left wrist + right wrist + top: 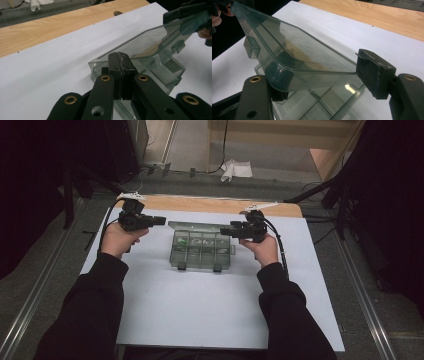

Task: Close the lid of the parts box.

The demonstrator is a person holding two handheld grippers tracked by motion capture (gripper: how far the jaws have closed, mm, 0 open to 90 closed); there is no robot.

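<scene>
While the lid (pixel 299 50) stands tilted up, only partly open, treat the opening of the box (pixel 200 252) as begun but not finished. Read the right gripper (pixel 225 231) as set wide, with the lid's end spanning the gap between its jaws and the pads apparently closed against it, holding it up. Find the tray of the box directly below those jaws, resting on the white board (pixel 200 310). Check the left gripper (pixel 121 72): pads pressed flat together, nothing between them. Locate the near end of the box just ahead of and below its tips; cannot tell whether the tips touch the plastic.

Remaining, as judged from the lid's angle: swing it fully back and let go, then deal with the small pale items (pixel 192 240) in the compartments.

Limits of the pictures:
- Cannot identify those items through the tinted plastic.
- Cannot see the hinge side of the lid clearly from either gripper.
- Expect the left pad of the right gripper to be half hidden behind the lid's rim, leaving contact there uncertain.
- Cannot confirm the state of the front catches.
</scene>
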